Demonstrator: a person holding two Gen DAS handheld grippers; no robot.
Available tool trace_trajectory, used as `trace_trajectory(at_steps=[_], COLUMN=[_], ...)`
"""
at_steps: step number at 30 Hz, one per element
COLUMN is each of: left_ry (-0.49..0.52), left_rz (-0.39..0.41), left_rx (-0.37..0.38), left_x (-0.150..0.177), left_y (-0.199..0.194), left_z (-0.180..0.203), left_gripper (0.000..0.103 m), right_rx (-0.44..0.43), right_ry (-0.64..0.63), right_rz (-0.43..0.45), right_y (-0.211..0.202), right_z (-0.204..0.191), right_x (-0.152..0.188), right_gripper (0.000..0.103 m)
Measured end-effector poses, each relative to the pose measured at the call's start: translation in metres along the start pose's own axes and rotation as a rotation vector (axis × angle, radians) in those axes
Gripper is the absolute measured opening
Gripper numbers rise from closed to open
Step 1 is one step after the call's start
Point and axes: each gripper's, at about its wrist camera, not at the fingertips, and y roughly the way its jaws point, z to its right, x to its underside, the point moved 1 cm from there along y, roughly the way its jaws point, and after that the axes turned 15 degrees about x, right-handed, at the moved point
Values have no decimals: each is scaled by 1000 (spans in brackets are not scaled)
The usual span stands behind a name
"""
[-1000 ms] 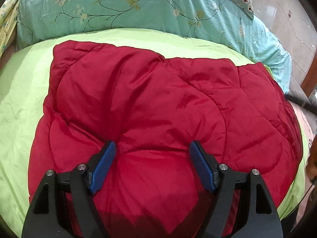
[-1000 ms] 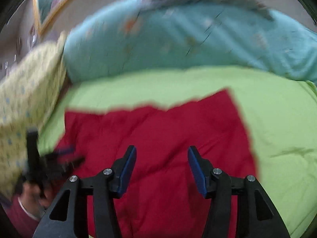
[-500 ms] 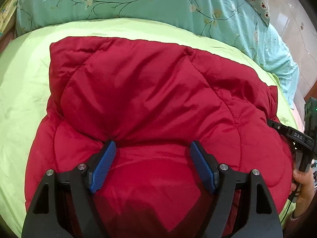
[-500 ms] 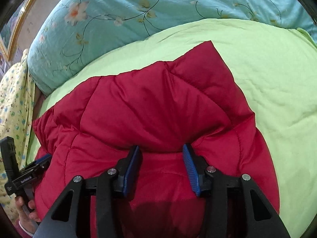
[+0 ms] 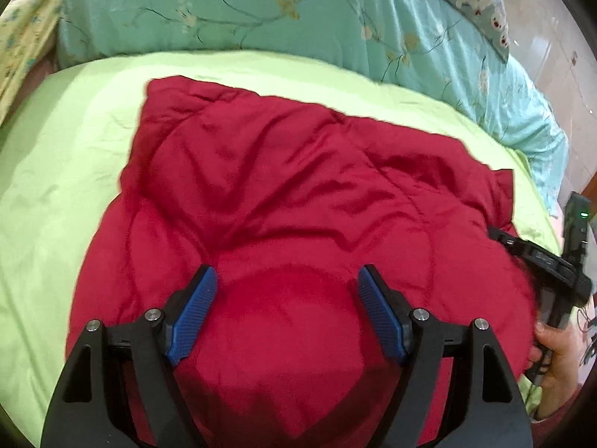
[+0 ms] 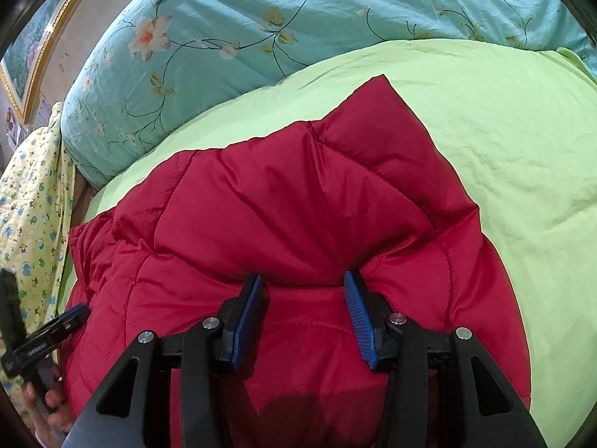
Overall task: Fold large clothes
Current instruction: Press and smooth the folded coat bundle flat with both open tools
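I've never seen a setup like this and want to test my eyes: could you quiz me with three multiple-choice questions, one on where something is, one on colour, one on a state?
1. The padded garment lies on:
A. a light green sheet
B. a wooden floor
C. a chair

2. The garment's colour is:
A. navy
B. red
C. white

3. The left claw is:
A. shut flat
B. clamped on a pillow
C. open over the garment

Answers:
1 A, the green sheet shows around it.
2 B, red in both views.
3 C, its blue pads stand apart with red fabric showing between.
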Motion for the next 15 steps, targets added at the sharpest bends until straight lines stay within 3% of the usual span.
trace_trajectory(at_steps=[5, 11, 14, 15], left_ry=[-7, 12, 36, 37], left_rz=[23, -38, -39, -37], left_rx=[24, -22, -57, -60], left_x=[17, 24, 23, 23], left_y=[-29, -1, 5, 5], left_z=[11, -2, 2, 3], left_gripper=[78, 81, 82, 82], right_rx=[16, 51, 75, 65], right_ry=[-1, -1, -7, -19], right_rz=[6, -4, 44, 66], right_y=[-6, -16, -51, -65], right_z=[0, -2, -5, -7], right_x=[4, 3, 7, 12], right_gripper=[47, 47, 51, 57])
